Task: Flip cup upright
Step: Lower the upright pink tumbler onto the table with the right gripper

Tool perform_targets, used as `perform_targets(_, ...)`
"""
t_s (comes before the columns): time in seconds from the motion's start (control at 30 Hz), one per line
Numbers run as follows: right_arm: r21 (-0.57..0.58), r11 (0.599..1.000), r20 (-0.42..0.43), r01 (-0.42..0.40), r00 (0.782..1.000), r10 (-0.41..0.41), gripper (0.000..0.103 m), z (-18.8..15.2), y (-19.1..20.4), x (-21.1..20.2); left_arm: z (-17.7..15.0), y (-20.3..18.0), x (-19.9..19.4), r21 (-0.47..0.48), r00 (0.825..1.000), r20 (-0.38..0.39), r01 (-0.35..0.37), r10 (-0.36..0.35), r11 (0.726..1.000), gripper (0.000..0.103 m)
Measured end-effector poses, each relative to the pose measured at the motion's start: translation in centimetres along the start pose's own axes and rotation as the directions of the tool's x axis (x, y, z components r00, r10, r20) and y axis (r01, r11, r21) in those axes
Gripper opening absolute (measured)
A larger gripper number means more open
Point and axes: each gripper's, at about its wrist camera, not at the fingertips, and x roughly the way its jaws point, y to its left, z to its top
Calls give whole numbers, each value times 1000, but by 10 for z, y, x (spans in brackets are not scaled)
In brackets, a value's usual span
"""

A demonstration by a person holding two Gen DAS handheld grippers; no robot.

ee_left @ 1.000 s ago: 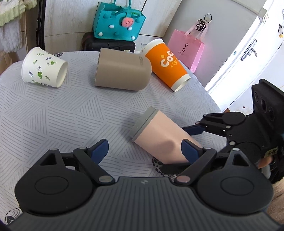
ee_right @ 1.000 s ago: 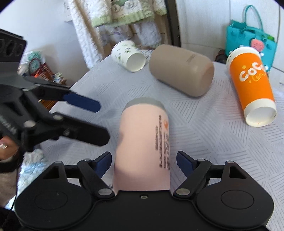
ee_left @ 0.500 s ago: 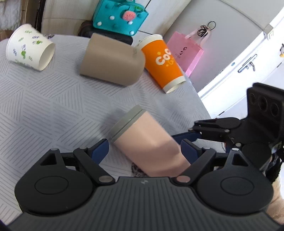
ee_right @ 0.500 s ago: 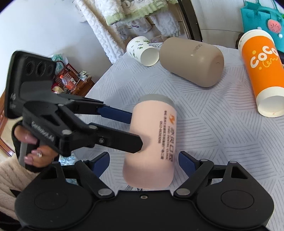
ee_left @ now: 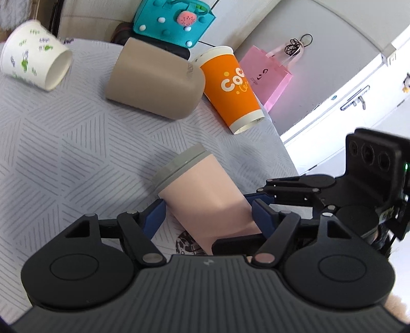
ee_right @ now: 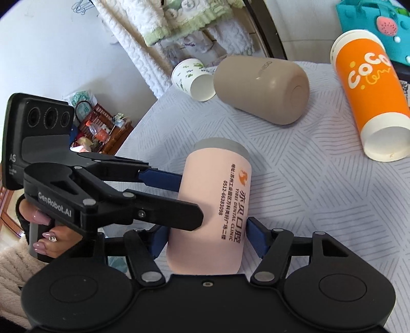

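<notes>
A pink cup with a grey band (ee_left: 202,189) (ee_right: 215,205) is tilted, grey end toward the table, printed text on its side. My left gripper (ee_left: 208,217) is closed around its body, blue pads against both sides. In the right wrist view the left gripper (ee_right: 189,197) comes in from the left and clamps the cup. My right gripper (ee_right: 205,238) is also closed on the cup's near end, and it shows at the right in the left wrist view (ee_left: 258,202).
On the grey patterned tablecloth (ee_left: 64,153) lie a beige cup (ee_left: 156,87) (ee_right: 264,89), an orange paper cup (ee_left: 230,87) (ee_right: 369,102) and a white leaf-print paper cup (ee_left: 36,66) (ee_right: 192,79). A teal bag (ee_left: 176,20) and a pink bag (ee_left: 266,74) stand behind. The table edge is at the right.
Both grippers have closed onto the pink cup. The cup has come up off the cloth and tilted more upright.
</notes>
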Motion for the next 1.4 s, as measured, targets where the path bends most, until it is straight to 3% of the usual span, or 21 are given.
perform_targets(0.2,-15,1000,51,24,998,-23,70,-9,4,-3,-2,8,10,-60,998,-18,56,-57,997,75)
perform_targets(0.4,-46,997,95,57,994,-53,70,-9,3,-9,-7,-10,8,83,998,64,20,-26,996,75)
perform_targets(0.5,-132,986,122,101,989,-85,70,-10,10,-11,-8,-17,5,139,994,106,-4,-11,990,73)
perform_targets(0.67,-273,941,184,199,971,-152,70,-10,23,-12,-11,-29,-3,250,982,188,-77,30,965,67)
perform_targets(0.77,-338,903,235,265,953,-192,70,-10,30,-11,-12,-27,-13,311,969,246,-87,8,946,60)
perform_targets(0.9,-384,872,279,304,938,-204,69,-4,33,-6,-8,-23,-18,325,961,278,-100,6,941,59)
perform_targets(1.0,-421,828,332,371,912,-240,69,-3,39,2,-9,-23,-24,354,944,331,-131,8,926,57)
perform_targets(1.17,-423,789,401,445,873,-278,69,3,43,18,-8,-25,-29,384,923,385,-190,30,903,57)
perform_targets(1.23,-413,788,423,457,862,-279,69,8,44,23,-8,-25,-30,389,913,405,-220,48,894,57)
perform_targets(1.4,-397,801,435,448,860,-266,68,13,43,28,-7,-22,-28,395,902,426,-254,68,883,57)
